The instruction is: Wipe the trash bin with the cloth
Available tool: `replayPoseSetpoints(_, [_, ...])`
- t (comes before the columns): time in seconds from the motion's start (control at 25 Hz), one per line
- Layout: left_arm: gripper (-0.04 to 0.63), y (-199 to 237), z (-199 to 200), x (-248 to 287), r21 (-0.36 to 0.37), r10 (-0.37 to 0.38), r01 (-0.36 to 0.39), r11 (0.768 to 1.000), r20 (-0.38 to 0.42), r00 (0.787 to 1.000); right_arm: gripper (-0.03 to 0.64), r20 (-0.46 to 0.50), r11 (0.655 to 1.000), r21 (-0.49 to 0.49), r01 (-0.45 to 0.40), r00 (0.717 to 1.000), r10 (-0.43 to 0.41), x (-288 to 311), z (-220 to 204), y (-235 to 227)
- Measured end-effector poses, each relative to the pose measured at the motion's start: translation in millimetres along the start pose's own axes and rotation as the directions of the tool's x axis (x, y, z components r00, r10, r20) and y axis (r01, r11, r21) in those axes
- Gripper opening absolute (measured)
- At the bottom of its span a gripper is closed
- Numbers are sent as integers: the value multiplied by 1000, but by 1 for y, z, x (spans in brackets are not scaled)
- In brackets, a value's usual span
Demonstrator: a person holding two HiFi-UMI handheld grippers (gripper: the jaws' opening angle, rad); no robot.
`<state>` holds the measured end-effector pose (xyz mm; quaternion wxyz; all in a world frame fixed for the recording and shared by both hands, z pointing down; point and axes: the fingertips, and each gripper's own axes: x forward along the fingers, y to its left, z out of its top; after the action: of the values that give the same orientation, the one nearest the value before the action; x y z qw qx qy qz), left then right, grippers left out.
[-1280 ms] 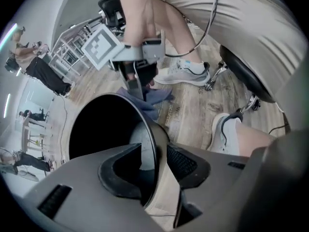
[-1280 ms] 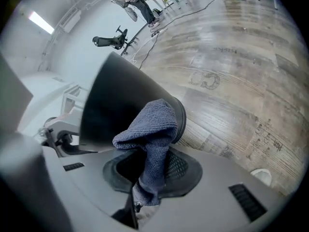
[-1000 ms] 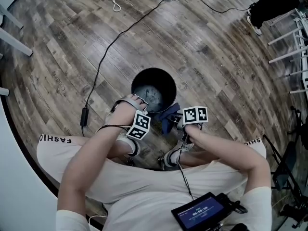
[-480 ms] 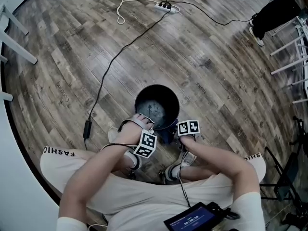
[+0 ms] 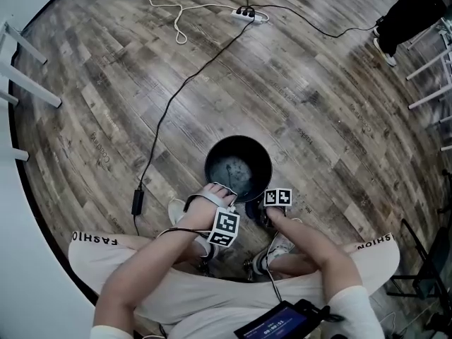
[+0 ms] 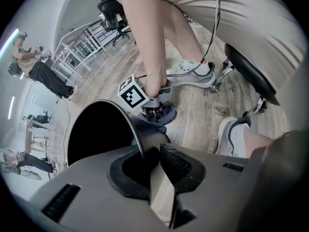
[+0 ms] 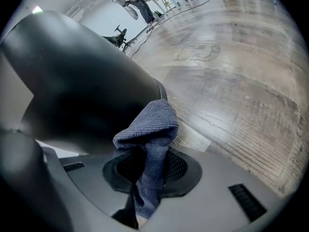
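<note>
A black round trash bin stands upright on the wood floor in front of my knees. My left gripper is at its near rim; in the left gripper view the jaws have just been closing and pinch the thin rim. My right gripper is shut on a folded blue cloth. It holds the cloth against the bin's outer wall, low and near the floor. The left gripper view shows that cloth bunched under the right gripper.
A black cable with an adapter runs across the floor to a power strip. White table legs stand at the left, a person's legs and chair frames at the top right. My shoes and a stool base sit just behind the bin.
The right gripper has gone down the bin's outer wall with the cloth, from rim height to near the floor. The left gripper has stayed at the rim.
</note>
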<state>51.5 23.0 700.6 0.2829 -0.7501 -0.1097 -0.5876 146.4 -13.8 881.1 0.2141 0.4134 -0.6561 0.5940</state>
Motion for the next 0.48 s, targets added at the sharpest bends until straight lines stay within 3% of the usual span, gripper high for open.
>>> replayPoseSetpoints(0.16, [82, 0, 8, -1, -42, -3, 5, 999, 43, 999, 81, -56, 997, 32, 72, 996, -70, -15, 8, -1])
replayPoseSetpoints(0.2, [122, 0, 13, -6, -74, -10, 15, 997, 77, 997, 81, -47, 996, 41, 84, 996, -82, -25, 15, 1])
replayPoseSetpoints(0.28, [176, 2, 23, -20, -135, -18, 37, 990, 137, 990, 81, -13, 993, 40, 114, 993, -113, -48, 32, -2])
replayPoseSetpoints(0.4, [201, 9, 30, -46, -179, 3, 31, 983, 187, 982, 81, 62, 988, 13, 151, 986, -152, -89, 65, -2])
replayPoseSetpoints(0.48, [206, 17, 40, -73, -248, 18, 54, 967, 280, 960, 81, 135, 988, -14, 154, 979, -151, -121, 92, 10])
